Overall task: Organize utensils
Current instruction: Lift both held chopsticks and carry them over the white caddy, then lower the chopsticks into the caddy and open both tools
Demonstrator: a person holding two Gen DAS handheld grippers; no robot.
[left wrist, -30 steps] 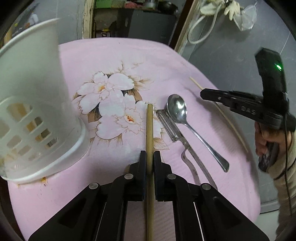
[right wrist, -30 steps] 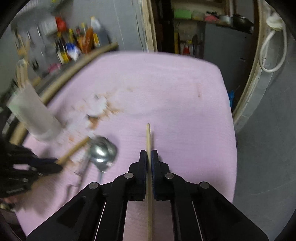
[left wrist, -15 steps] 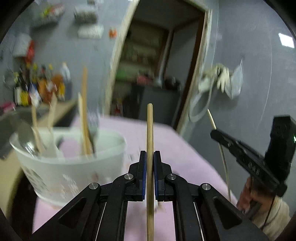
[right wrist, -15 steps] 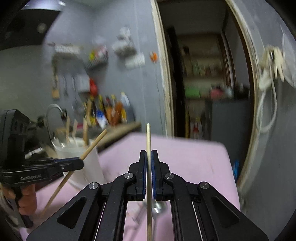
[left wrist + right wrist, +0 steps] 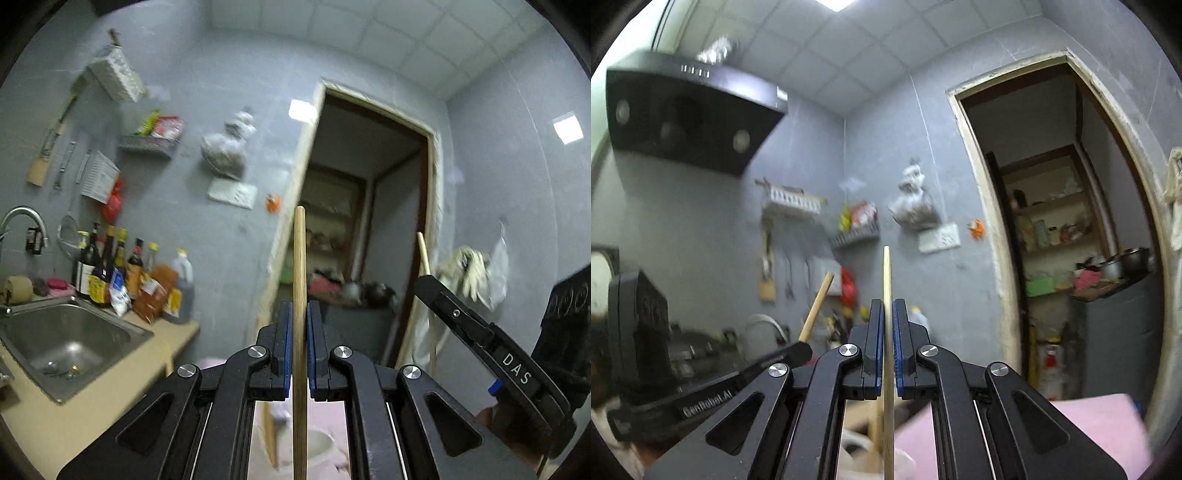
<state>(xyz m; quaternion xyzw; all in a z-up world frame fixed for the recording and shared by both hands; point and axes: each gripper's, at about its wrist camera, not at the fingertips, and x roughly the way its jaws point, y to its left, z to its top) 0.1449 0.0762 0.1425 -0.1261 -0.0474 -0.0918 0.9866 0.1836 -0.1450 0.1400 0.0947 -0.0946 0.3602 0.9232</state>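
My left gripper [image 5: 299,314] is shut on a thick wooden chopstick [image 5: 299,258] that sticks up past the fingertips. My right gripper [image 5: 886,314] is shut on a thinner pale chopstick [image 5: 886,273]. Both point about level at the kitchen wall. In the left wrist view the right gripper [image 5: 424,282] stands at the right with its chopstick [image 5: 423,254]. In the right wrist view the left gripper [image 5: 803,350] shows at the left with its chopstick [image 5: 816,306]. The white utensil holder [image 5: 321,446] [image 5: 857,450] is blurred, low between the fingers.
A steel sink [image 5: 66,339] and several sauce bottles [image 5: 129,284] lie to the left on the counter. A range hood [image 5: 683,118] hangs at upper left. An open doorway [image 5: 1052,221] with shelves is ahead. The pink-covered table [image 5: 1089,424] lies below.
Both grippers rose and tilted up from facing the table to facing the wall, each keeping its chopstick. The spoon and peeler on the cloth dropped out of view.
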